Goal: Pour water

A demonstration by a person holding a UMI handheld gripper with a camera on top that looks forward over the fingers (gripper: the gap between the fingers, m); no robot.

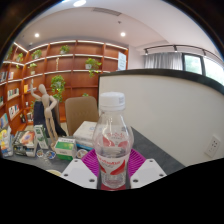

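A clear plastic water bottle [112,140] with a white cap and a red-and-white label stands upright between my gripper's [112,168] two fingers. The magenta pads [90,163] press against both sides of its lower body. The bottle looks lifted above the dark table [150,150], with water visible in its lower part. No cup or other vessel for the water shows in view.
On the table to the left lie a white box [86,132], green-and-white packets [64,147] and other small items. A wooden mannequin [44,110] stands at the left. A chair [80,110], bookshelves [70,65] and a white partition [175,112] lie beyond.
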